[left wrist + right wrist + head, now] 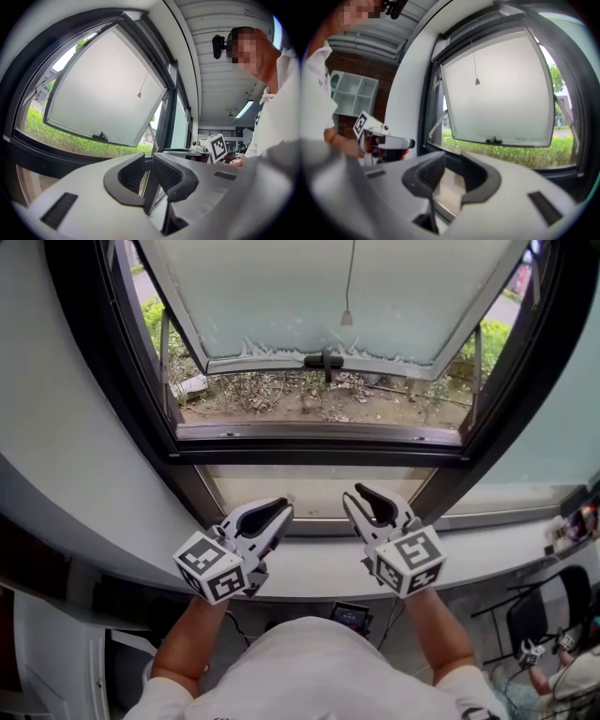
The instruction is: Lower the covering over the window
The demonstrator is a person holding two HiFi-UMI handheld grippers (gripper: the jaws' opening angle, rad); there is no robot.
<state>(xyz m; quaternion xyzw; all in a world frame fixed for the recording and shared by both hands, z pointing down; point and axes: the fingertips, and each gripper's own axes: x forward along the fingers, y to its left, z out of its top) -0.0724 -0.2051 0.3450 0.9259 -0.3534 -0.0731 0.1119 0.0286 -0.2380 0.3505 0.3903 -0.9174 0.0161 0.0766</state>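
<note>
A thin pull cord with a small cone-shaped end [347, 317] [139, 94] [477, 81] hangs in front of the frosted window sash [337, 287], which tilts outward from a dark frame [319, 448]. I see no covering over the glass. My left gripper [284, 507] [149, 157] is held over the pale sill [309, 568], its jaws a narrow gap apart with nothing between them. My right gripper [356, 491] [452, 157] is beside it, jaws wider apart and also empty. Both point toward the window, well below the cord's end.
Grass and bare soil [309, 395] lie outside below the sash. A small dark device [349, 615] sits under the sill. At the lower right are a black chair [553, 601] and another person. White shelving [351, 93] stands against a brick wall to the left.
</note>
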